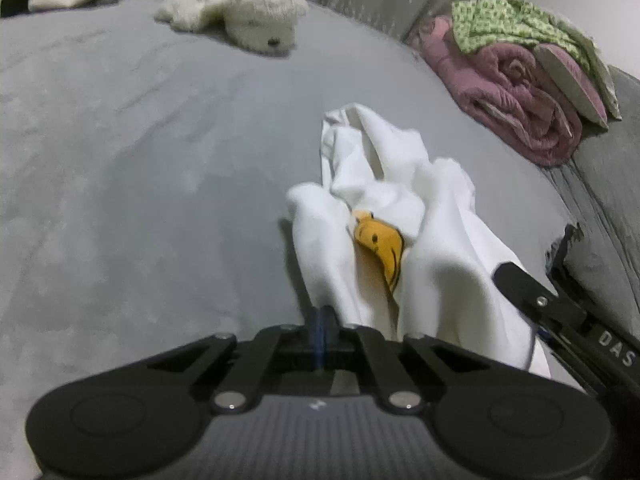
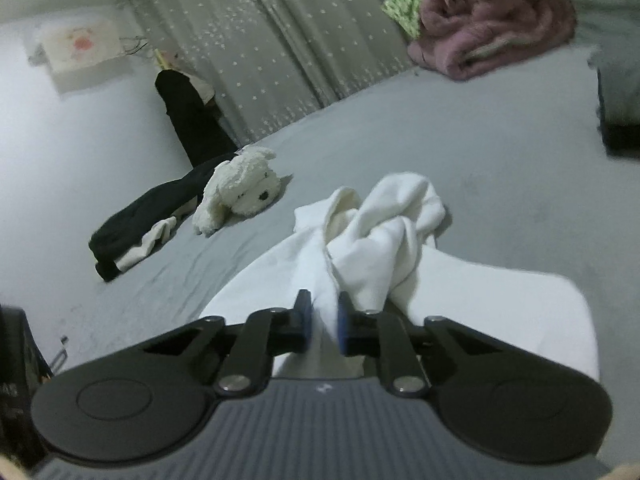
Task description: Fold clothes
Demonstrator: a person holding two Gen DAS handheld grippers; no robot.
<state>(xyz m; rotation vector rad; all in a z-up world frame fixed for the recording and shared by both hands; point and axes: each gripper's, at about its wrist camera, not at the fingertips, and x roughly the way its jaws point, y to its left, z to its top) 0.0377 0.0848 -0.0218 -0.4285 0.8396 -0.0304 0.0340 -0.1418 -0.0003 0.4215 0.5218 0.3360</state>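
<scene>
My left claw (image 1: 320,330) is matt black plastic with shiny metal pivot pins. The crumpled white cotton garment (image 1: 384,200) looks soft and smooth. The grey bed sheet (image 1: 140,160) is matt cloth; the white plush toy dog (image 1: 244,20) is fluffy.

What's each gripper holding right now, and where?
The right gripper pinches a fold of the white shirt near its bunched middle. The left gripper is shut beside the shirt; whether it holds cloth cannot be told.
</scene>
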